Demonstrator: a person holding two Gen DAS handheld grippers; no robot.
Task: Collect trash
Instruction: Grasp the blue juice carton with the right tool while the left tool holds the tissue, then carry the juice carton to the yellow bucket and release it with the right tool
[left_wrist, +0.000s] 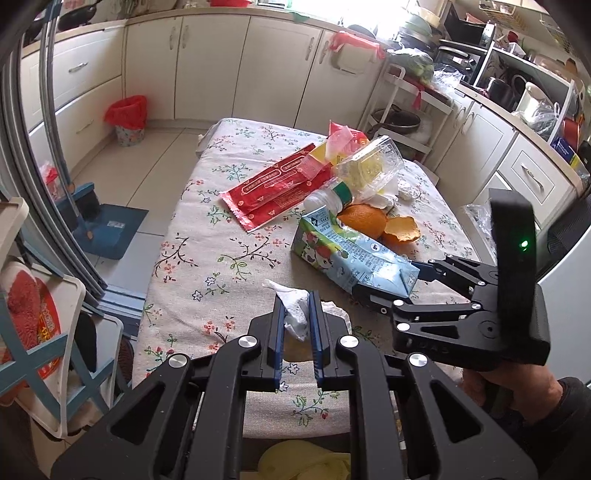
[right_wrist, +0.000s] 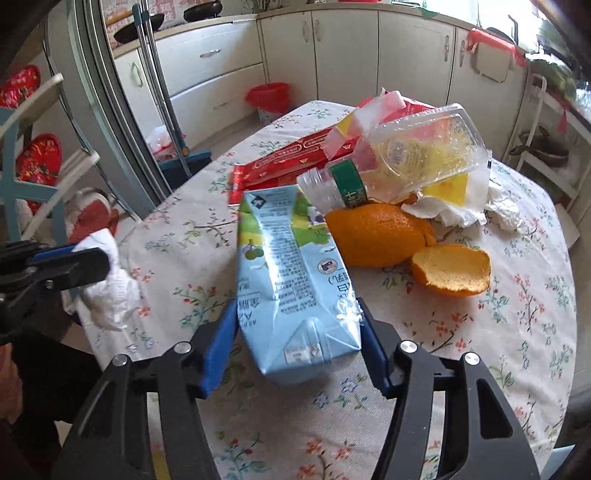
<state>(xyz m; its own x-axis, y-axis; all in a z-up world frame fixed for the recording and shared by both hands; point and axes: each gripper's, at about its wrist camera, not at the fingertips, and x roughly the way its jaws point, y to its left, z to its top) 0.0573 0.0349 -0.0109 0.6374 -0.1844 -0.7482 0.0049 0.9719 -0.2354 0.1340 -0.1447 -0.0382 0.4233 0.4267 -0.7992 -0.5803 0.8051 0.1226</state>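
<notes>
My left gripper (left_wrist: 298, 310) is shut on a crumpled white tissue (left_wrist: 295, 310), held just above the floral tablecloth (left_wrist: 207, 266); the tissue also shows at the left of the right wrist view (right_wrist: 107, 288). My right gripper (right_wrist: 297, 321) is shut on the near end of a light-blue milk carton (right_wrist: 288, 273), which also shows in the left wrist view (left_wrist: 351, 254). Behind the carton lie orange peels (right_wrist: 376, 232), a crushed clear plastic bottle (right_wrist: 399, 158), a red wrapper (left_wrist: 273, 188) and white tissues (right_wrist: 458, 210).
A red-lined trash bin (left_wrist: 127, 120) stands on the floor by the cabinets, beyond the table's far left. A blue dustpan (left_wrist: 99, 221) sits on the floor at left. A chair with red cushions (right_wrist: 37, 166) stands left of the table. A white rack (left_wrist: 406, 110) is behind the table.
</notes>
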